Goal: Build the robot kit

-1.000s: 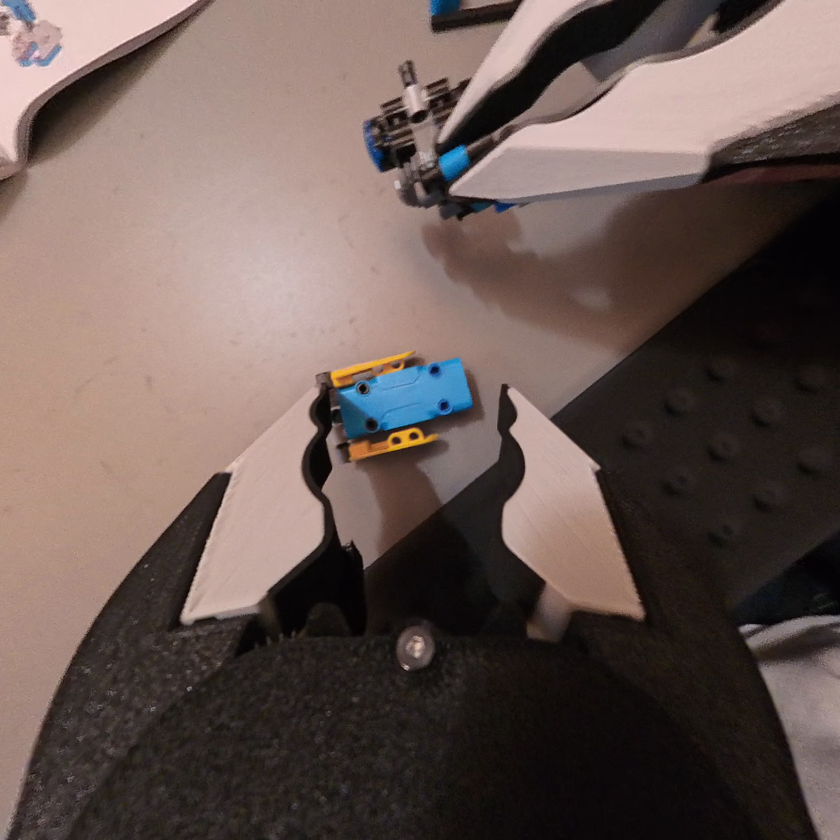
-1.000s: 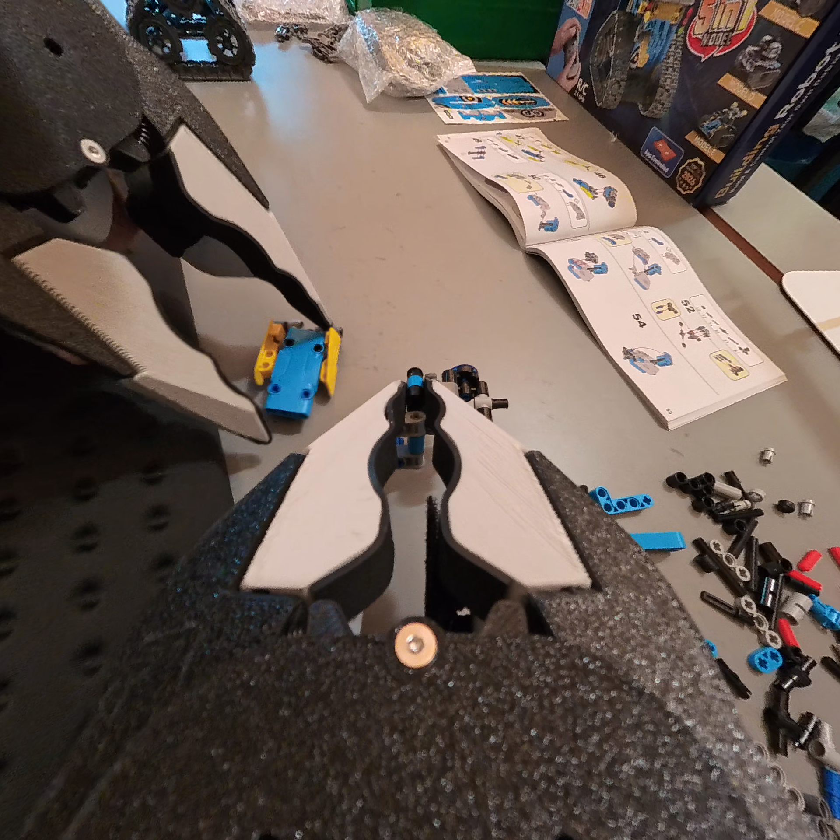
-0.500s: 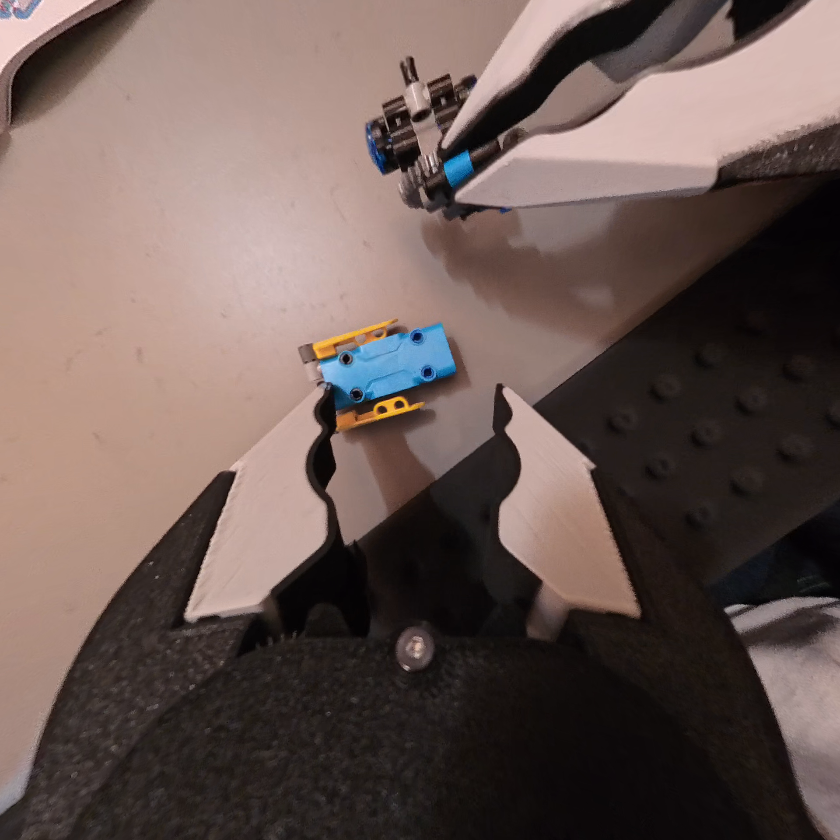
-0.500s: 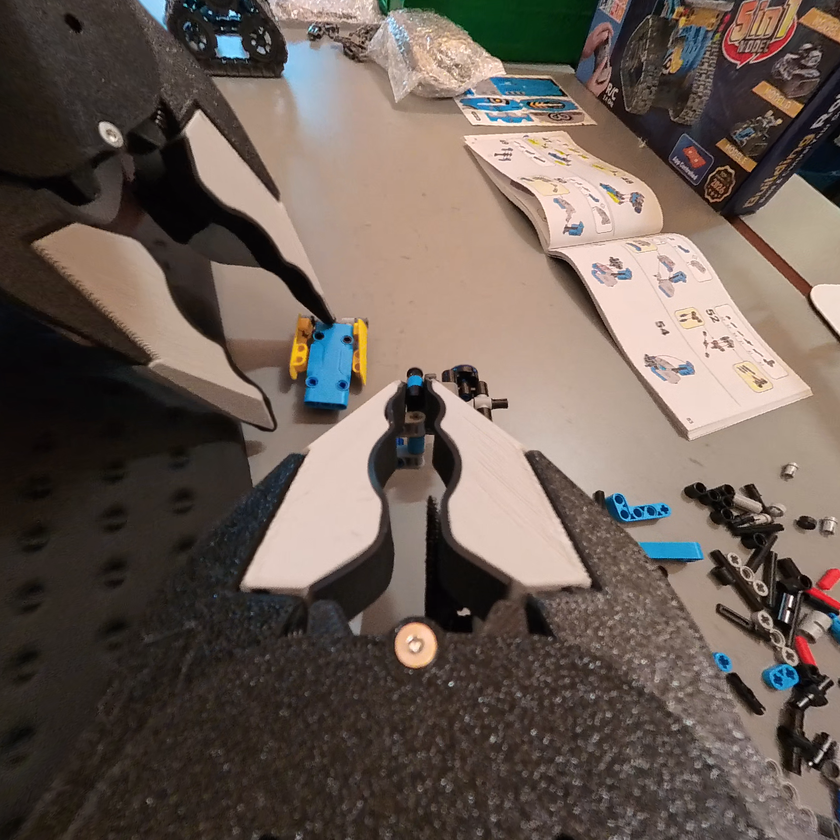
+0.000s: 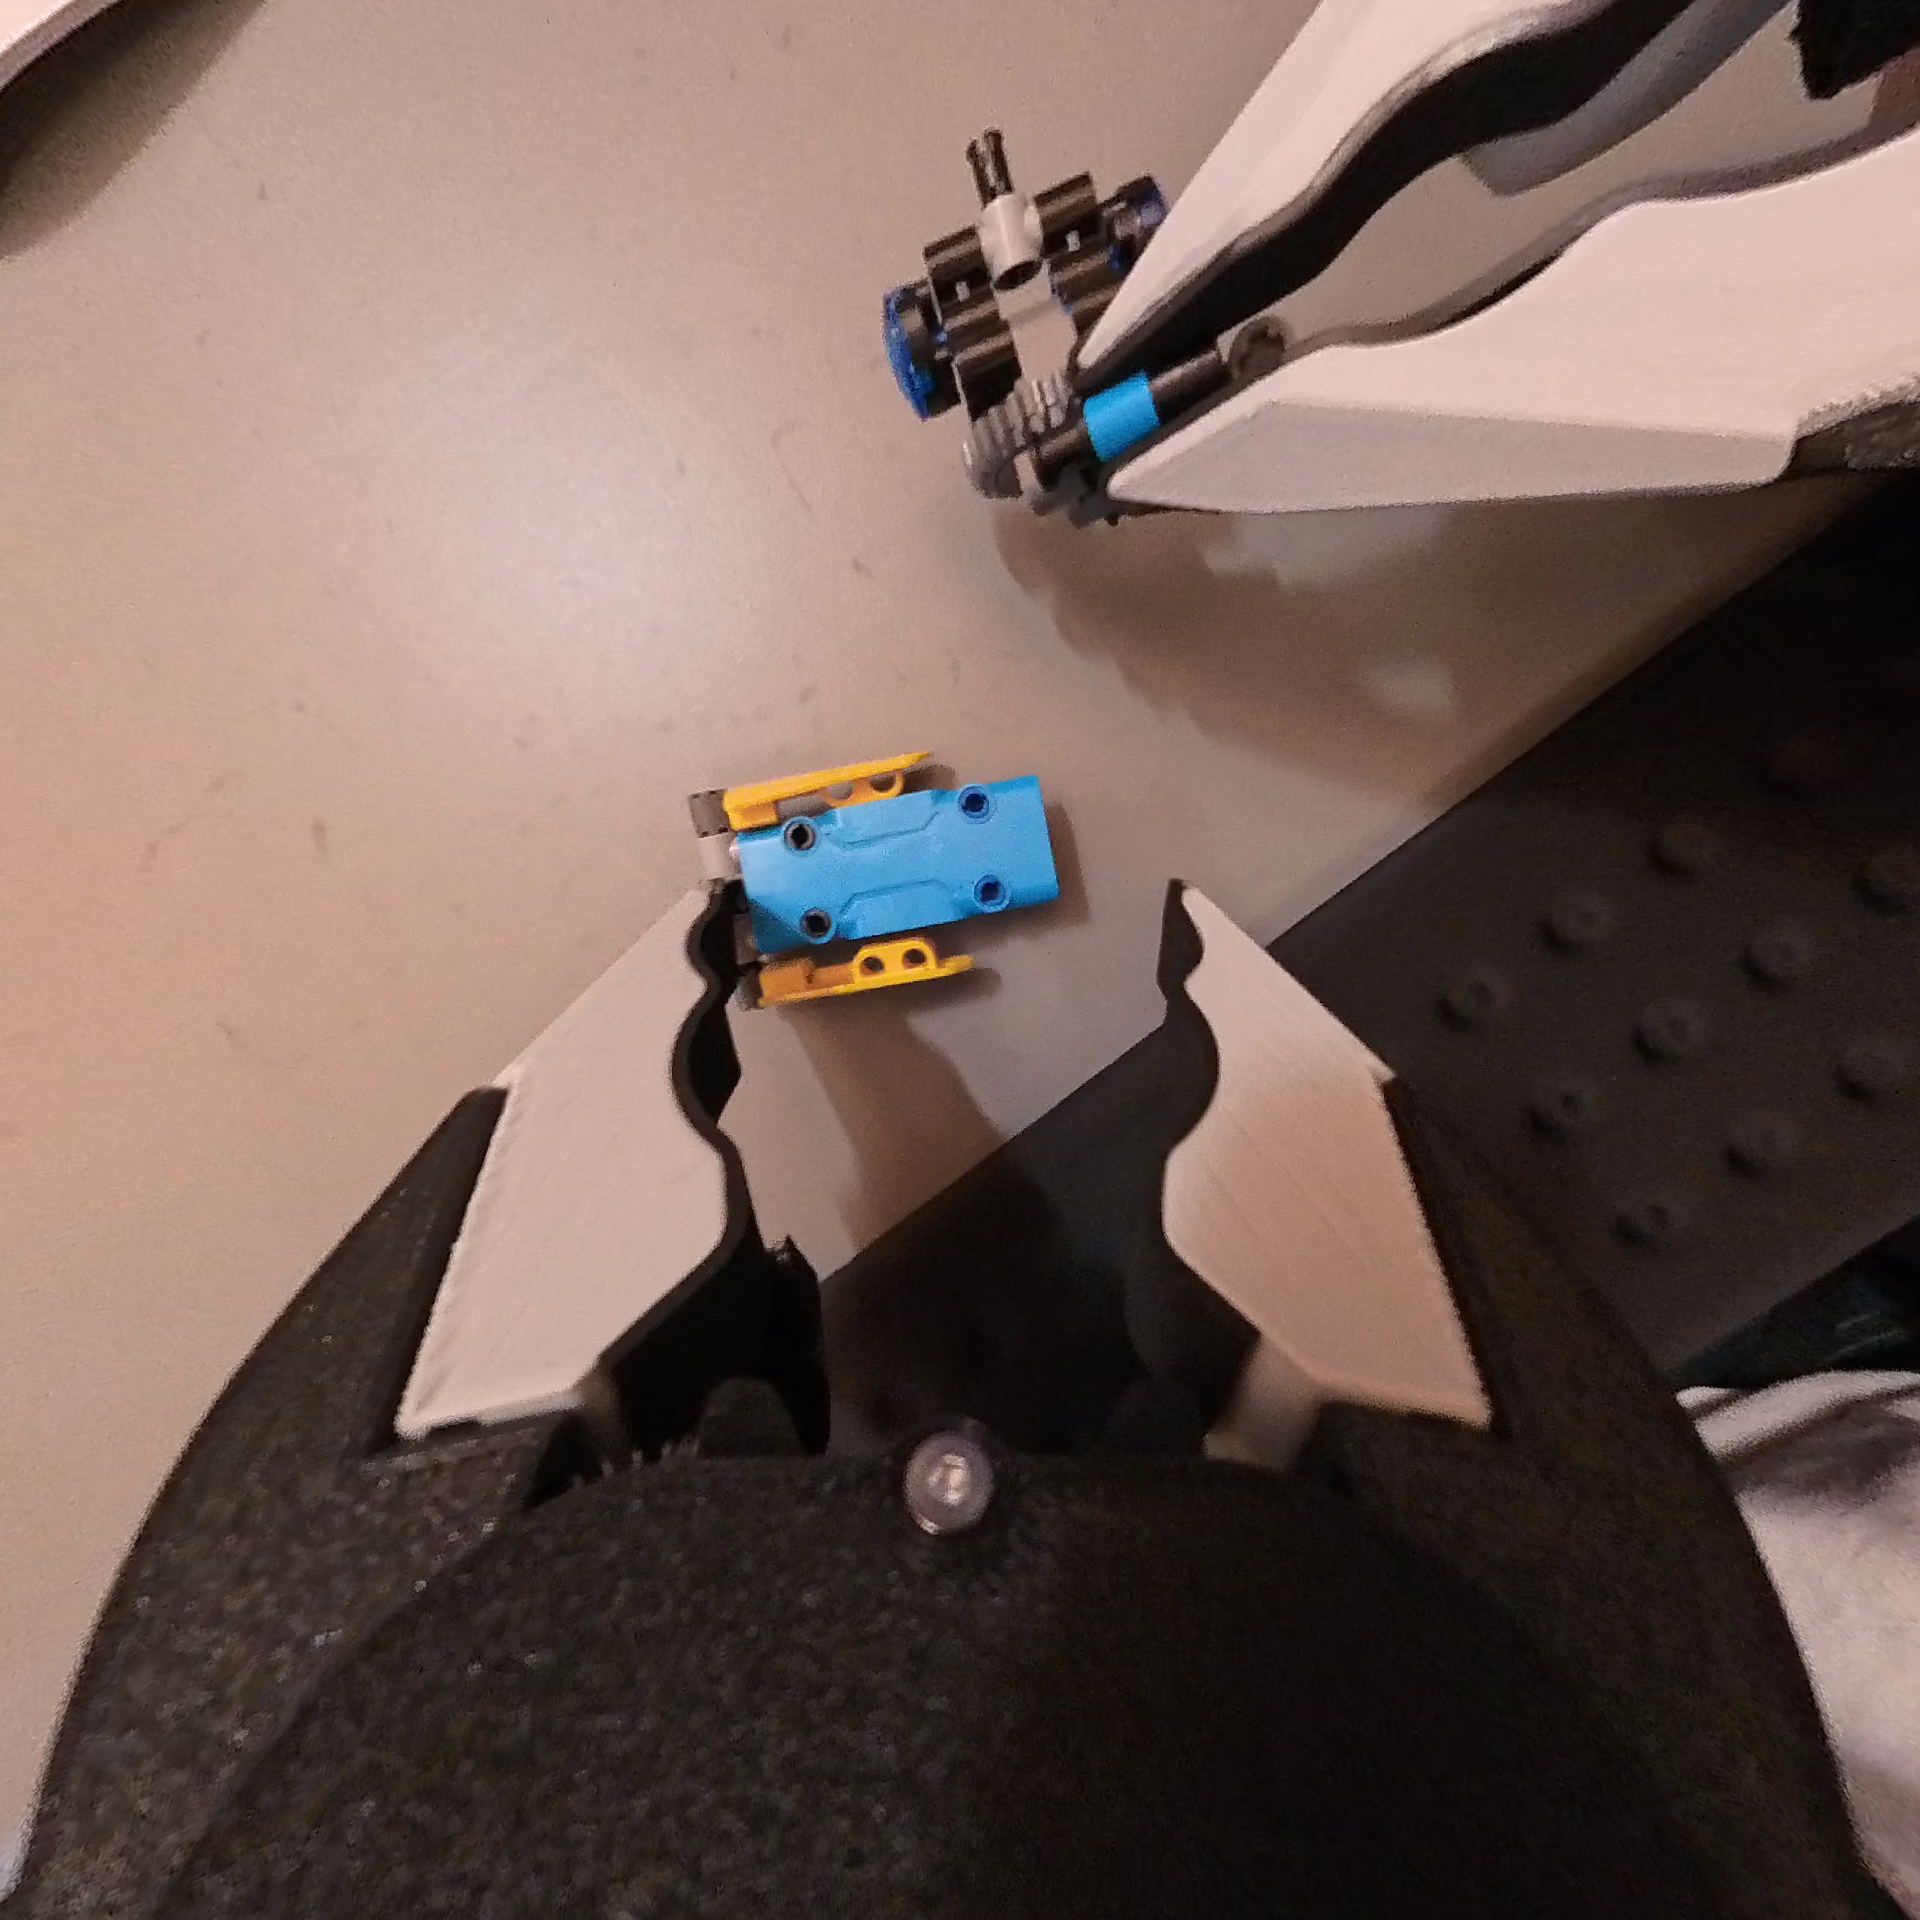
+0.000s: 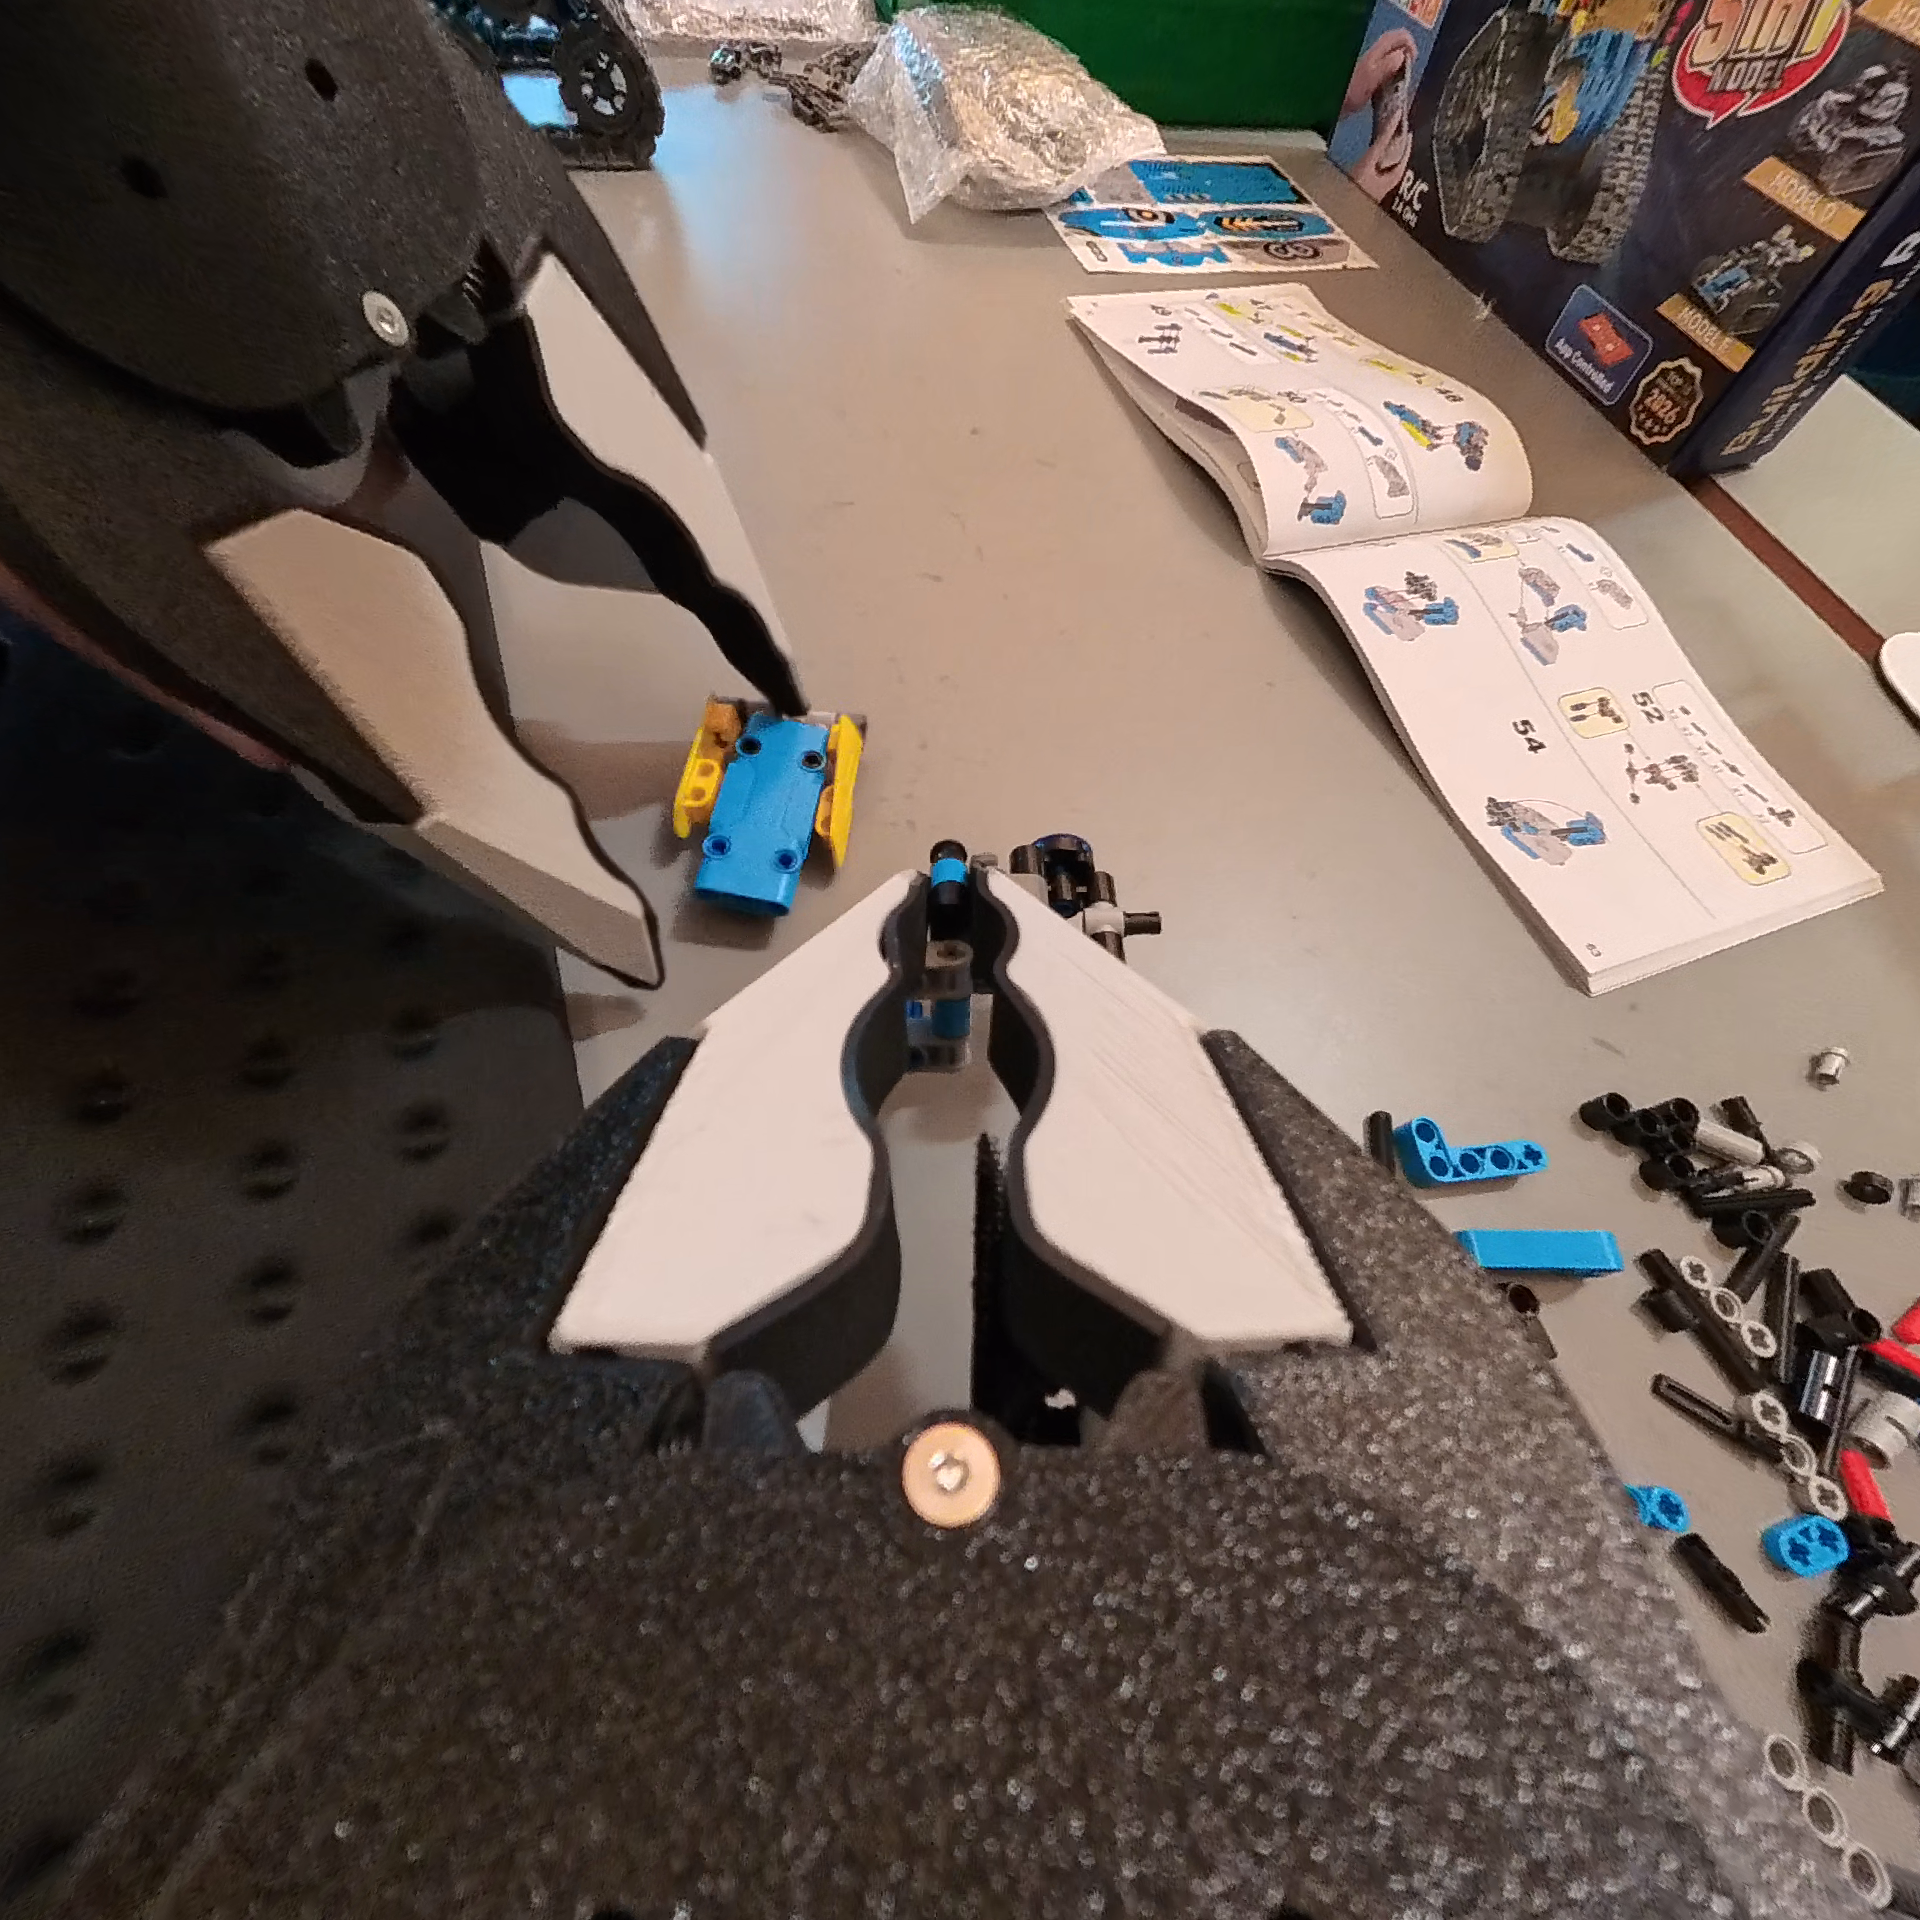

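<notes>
Right wrist view: we are looking across a wide grey tabletop (image 6: 987, 520). A dark printed cardboard toy box (image 6: 1621, 187) is standing at its far edge, carrying lettering and badges that we are leaving unread. Nearer, a white instruction booklet (image 6: 1455, 623) is lying open on numbered, illustrated steps, with a blue sticker sheet (image 6: 1195, 223) beyond it.

Our left claw (image 5: 940, 899) is spread wide. One fingertip is touching the end of a blue block with yellow side pieces (image 5: 894, 862), which is lying flat near the tabletop's edge. Our right claw (image 6: 951, 883) is pinching a small black, grey and blue pin-and-gear assembly (image 6: 1060, 883) by its blue-sleeved axle, near the block but apart from it. We cannot tell whether the assembly is touching the surface.

Loose black, blue and red pins (image 6: 1766, 1299) are lying scattered to the right.
</notes>
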A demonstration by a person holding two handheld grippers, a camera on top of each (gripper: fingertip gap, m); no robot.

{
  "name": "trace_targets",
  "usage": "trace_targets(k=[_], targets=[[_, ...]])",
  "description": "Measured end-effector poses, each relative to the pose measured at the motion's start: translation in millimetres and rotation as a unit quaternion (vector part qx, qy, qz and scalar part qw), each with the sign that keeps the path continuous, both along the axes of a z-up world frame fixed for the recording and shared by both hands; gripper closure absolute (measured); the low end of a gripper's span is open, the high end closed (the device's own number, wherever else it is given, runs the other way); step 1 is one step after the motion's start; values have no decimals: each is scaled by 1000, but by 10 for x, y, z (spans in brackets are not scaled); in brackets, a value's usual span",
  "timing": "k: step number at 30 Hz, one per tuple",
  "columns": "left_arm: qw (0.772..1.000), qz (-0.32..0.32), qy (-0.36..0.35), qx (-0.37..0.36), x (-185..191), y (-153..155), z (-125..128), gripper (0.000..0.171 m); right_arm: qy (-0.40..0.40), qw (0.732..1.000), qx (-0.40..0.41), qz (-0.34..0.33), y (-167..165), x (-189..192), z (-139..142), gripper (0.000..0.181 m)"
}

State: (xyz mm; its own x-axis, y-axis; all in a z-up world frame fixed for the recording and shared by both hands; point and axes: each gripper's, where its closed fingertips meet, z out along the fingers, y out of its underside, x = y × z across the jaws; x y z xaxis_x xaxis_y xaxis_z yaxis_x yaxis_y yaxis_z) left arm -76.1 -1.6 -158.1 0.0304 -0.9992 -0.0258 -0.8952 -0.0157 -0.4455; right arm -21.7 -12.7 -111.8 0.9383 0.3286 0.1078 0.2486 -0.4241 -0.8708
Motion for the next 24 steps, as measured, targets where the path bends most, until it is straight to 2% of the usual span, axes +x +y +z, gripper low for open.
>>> trace_targets(k=[2,9,11,18,24], targets=[[1000,-8,1,24,23,22,-9,99,2,1000,-3,1,1,-5,-9,174],[999,-11,-7,40,71,21,72,101,-3,1000,-9,5,-2,-18,-40,174],[999,-16,-1,29,71,-3,44,105,-3,1000,-11,6,-1,-25,-50,174],[998,-36,16,51,72,17,-20,100,-11,1000,-20,8,-2,-35,-91,174],[996,-71,7,57,117,22,2,113,-14,1000,-23,6,-1,-25,-106,174]])
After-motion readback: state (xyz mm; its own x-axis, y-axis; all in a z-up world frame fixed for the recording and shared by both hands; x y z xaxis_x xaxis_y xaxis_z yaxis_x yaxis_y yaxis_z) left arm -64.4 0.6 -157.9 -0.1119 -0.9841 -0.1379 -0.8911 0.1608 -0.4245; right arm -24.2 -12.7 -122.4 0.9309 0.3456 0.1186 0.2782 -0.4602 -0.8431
